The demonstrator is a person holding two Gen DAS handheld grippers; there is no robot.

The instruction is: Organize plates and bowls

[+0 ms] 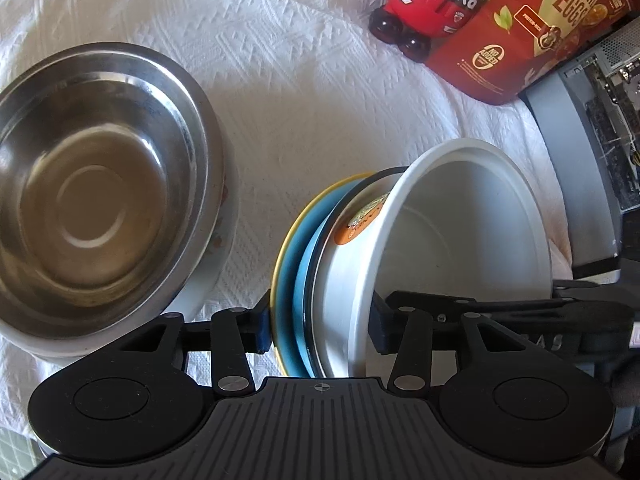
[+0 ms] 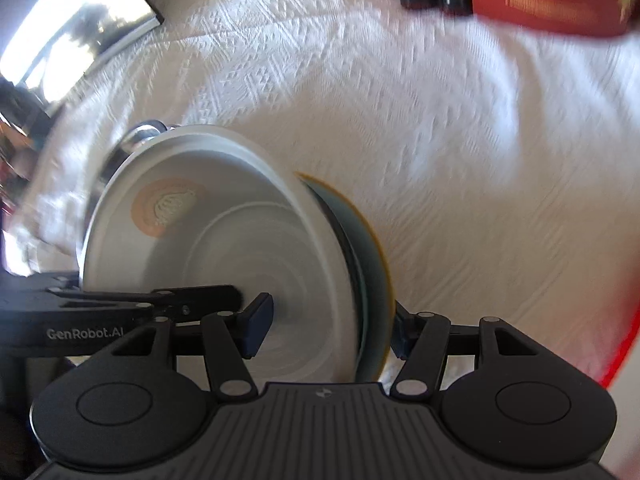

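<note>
A white textured cloth point(image 1: 304, 92) covers the desk, with a steel bowl point(image 1: 96, 184) at the left and a red box point(image 1: 532, 28) far right. Near the middle, a white bowl point(image 1: 452, 232) nested on a blue plate point(image 1: 302, 280) and a yellow plate point(image 1: 286, 240) is held on edge. The left claw point(image 1: 320, 326) stands wide around the stack, its right pad apparently clear of the bowl. The right claw point(image 2: 328, 328) also spans it, but blur hides whether it is gripped. The stack is judged stiff, smooth and slippery; the rims together seem the best hold.

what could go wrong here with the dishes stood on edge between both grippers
The white bowl and yellow-rimmed plate stand on edge between the left gripper and right gripper; a loose grip could let one slide out onto the cloth. The steel bowl sits close beside, so a swing could knock it.
</note>
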